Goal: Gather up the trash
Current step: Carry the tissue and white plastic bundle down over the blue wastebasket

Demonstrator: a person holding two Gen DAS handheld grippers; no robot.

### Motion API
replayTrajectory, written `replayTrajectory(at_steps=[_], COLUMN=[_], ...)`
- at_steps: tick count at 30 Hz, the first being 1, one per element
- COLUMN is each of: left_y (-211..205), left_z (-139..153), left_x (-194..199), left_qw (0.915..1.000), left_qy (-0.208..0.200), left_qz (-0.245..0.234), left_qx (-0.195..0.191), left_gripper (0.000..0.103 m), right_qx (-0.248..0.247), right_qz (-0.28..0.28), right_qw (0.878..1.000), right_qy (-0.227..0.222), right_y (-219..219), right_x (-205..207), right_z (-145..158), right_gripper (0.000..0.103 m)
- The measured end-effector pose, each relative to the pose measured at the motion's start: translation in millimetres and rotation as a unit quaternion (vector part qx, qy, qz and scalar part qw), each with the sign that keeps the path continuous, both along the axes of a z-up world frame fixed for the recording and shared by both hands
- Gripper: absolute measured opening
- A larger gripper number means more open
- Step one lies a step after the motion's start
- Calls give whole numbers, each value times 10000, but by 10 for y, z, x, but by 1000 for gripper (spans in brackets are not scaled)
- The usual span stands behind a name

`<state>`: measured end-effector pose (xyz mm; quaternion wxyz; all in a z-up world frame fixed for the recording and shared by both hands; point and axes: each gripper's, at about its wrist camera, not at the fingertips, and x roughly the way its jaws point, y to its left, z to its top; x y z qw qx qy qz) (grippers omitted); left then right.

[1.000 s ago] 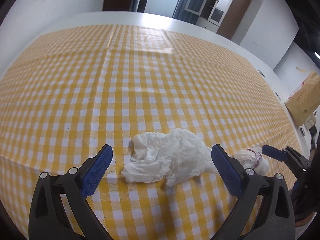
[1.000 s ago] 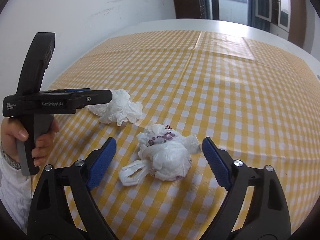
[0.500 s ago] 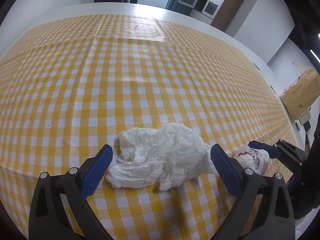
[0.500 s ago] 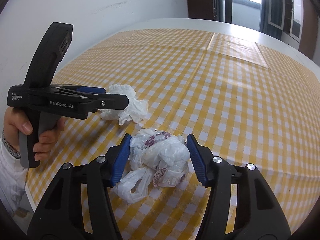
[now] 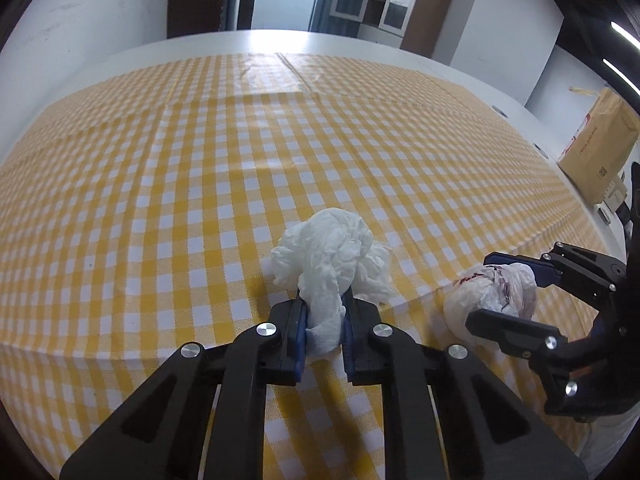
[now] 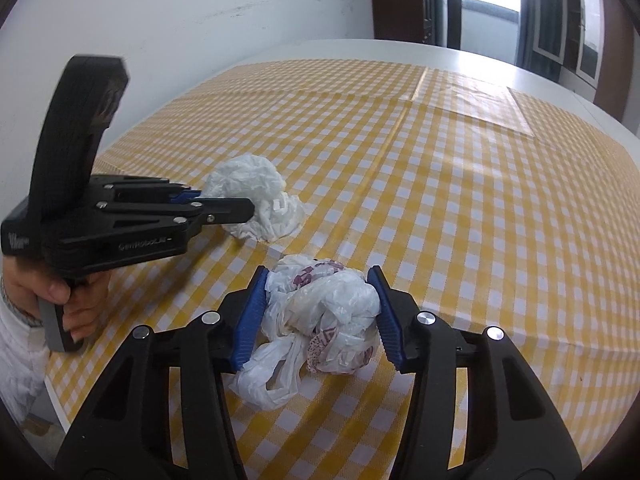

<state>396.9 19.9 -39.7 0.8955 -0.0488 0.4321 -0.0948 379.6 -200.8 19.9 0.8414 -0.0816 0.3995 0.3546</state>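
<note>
A crumpled white paper tissue [image 5: 332, 252] sits on the yellow checked tablecloth [image 5: 200, 184]. My left gripper [image 5: 324, 320] is shut on its near end, its blue pads pinching the paper. A crumpled white plastic bag with purple print [image 6: 324, 312] lies to the right. My right gripper [image 6: 320, 304] is shut on it, pads pressed against both sides. The bag [image 5: 496, 292] and right gripper [image 5: 516, 284] also show in the left wrist view. The tissue [image 6: 256, 196] and left gripper [image 6: 224, 206] show in the right wrist view.
The round white table [image 5: 360, 48] extends beyond the cloth at the back. A brown cardboard box [image 5: 596, 152] stands off the table at the right. A white wall [image 6: 180, 20] runs along the table's left side. The near table edge is close below both grippers.
Both grippers have closed: the left onto the tissue, bunching it up, and the right onto the plastic bag. Both moved forward onto their items.
</note>
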Motion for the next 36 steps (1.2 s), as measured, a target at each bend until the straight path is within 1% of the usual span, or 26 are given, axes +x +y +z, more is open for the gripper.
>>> replayTrajectory(at_steps=[2,3,4,5,7,10,12,17,21,28,33,36], left_y=[-10,-2,26,53,98,-9,-35,-144,-151,-138,-196,-210], left_z=[57,109,137,144,181,292,412,770,966,1099,1140,1157], left_x=[-50,-97,-128,-150,-221,-442,-681,-1353,-1828,-2710,-3203,-3408], left_qw=[9998,9994,9989,9985,9978,9976,9970,9937,9908,9845,9807,9793], left_qy=[-185,-348,-414,-371,-357,-487,-608,-1002,-1231,-1569,-1752,-1822], left_qz=[30,73,158,339,501,457,456,441,458,440,361,325], left_qx=[29,-43,-143,-226,-249,-154,-129,-233,-328,-654,-785,-818], left_gripper=[11,11,11,11,10,10,10,10,10,10,10,10], right_qx=[-1,-9,-9,-3,29,29,96,368,527,784,838,894], right_qz=[-184,-269,-329,-364,-415,-483,-522,-507,-526,-527,-550,-568], right_qw=[9998,9996,9994,9993,9987,9973,9963,9949,9926,9881,9848,9831], right_qy=[-6,-6,-47,-116,-279,-547,-682,-794,-956,-1217,-1418,-1495], right_y=[-26,-49,-82,-113,-180,-269,-323,-404,-494,-765,-922,-982], right_x=[-38,-72,-146,-233,-418,-693,-873,-1175,-1500,-2165,-2575,-2770], right_z=[48,69,110,166,293,452,543,685,787,930,981,1028], right_gripper=[46,46,46,46,46,46,46,46,46,46,46,46])
